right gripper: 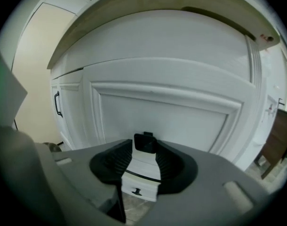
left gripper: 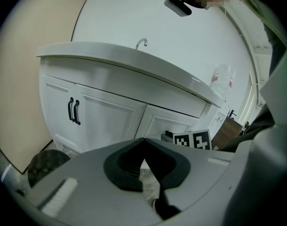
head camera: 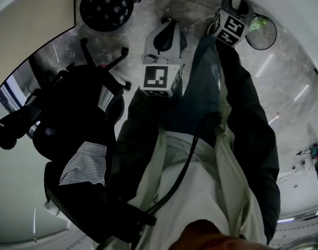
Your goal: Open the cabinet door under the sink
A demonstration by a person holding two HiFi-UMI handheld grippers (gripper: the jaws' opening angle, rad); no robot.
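The white cabinet under the sink counter (left gripper: 134, 62) fills the left gripper view. Its two left doors (left gripper: 108, 121) carry a pair of black handles (left gripper: 74, 111) at their meeting edge. My left gripper (left gripper: 144, 142) hangs back from the cabinet, its jaws shut with nothing in them. My right gripper (right gripper: 146, 147) sits close in front of a white panelled door (right gripper: 167, 121), jaws apart, pressing on nothing of the cabinet. One black handle (right gripper: 56, 103) shows far left of it. In the head view both grippers, left (head camera: 167, 27) and right (head camera: 234, 3), are low over the floor.
A black office chair (head camera: 81, 113) with a striped cloth stands at my left. A round black object (head camera: 107, 7) lies on the marble floor beyond it. A faucet (left gripper: 141, 43) and a plastic bottle (left gripper: 222, 79) stand on the counter. Brown wooden furniture (left gripper: 226, 131) is at the right.
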